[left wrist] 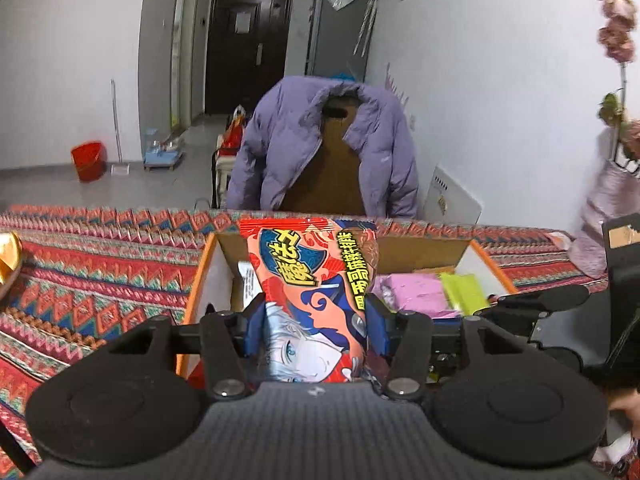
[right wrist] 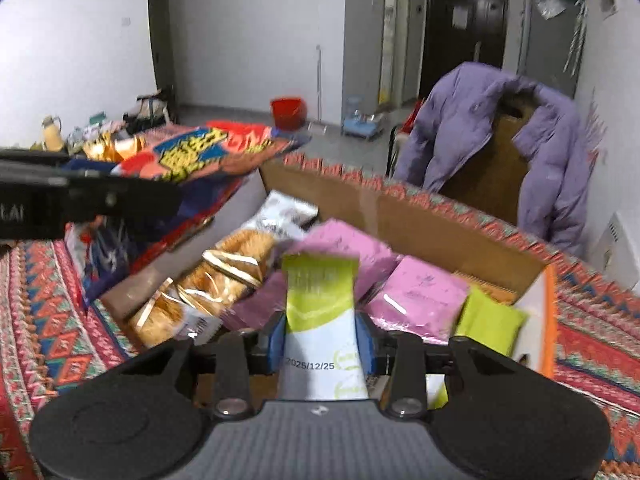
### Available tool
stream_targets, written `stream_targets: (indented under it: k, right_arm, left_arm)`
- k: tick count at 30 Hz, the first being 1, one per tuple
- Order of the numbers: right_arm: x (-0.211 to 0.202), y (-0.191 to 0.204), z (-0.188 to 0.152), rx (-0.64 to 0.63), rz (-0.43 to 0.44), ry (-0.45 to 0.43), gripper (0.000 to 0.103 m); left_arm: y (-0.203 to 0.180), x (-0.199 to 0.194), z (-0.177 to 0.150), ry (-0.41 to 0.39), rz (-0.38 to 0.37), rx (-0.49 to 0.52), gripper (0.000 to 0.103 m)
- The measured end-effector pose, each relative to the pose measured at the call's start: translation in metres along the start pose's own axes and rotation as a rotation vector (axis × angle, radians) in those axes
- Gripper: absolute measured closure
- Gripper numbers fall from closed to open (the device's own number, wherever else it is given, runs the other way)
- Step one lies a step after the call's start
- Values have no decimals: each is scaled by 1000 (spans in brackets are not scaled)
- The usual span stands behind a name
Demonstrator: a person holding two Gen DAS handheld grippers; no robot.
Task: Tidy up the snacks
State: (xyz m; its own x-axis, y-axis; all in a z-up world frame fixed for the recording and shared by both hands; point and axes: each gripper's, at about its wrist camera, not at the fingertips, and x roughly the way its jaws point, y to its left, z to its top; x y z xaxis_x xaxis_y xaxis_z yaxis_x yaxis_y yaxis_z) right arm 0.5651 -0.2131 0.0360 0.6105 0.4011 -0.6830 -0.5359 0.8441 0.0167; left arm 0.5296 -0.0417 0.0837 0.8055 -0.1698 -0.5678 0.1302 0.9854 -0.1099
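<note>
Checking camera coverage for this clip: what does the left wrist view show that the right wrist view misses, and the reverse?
Only the left wrist view shows the left gripper clamping the red anime snack bag from behind. Only the right wrist view shows the right gripper shut on a green-and-white packet, plus bread packs inside the box. Both show the cardboard box, pink packets, patterned cloth and purple jacket.

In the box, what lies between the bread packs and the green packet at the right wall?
Pink packets fill that stretch of the cardboard box, between bread packs and green packet; right wrist view.
</note>
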Motion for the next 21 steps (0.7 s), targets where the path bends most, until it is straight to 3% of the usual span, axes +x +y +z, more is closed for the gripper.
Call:
stream_targets:
  k: [2,6,8,14,18,21]
  right_arm:
    - [12,-7,-2,20,5,17,63]
    - [6,-16,-9,59,-7,7,42]
    - [-7,-20,-13,61,-17,-11,38]
    - [-41,-33,-17,61,-101,-42,32]
    - [-54,-39,-17,86,-122,-53,32]
    - [-64,-38,-18,87,-122,-61,32]
  left_arm:
    - [3,16,-2,27,-4,-24,52]
    - [5,37,-12,77,-21,-60,52]
    - [4,44,-15,90,-31,-60,52]
    - [-10,53,-23,111,-51,-72,51]
    - [-18,50,-25,115,-68,-60,37]
    - [-16,37,-23,99,-66,-42,35]
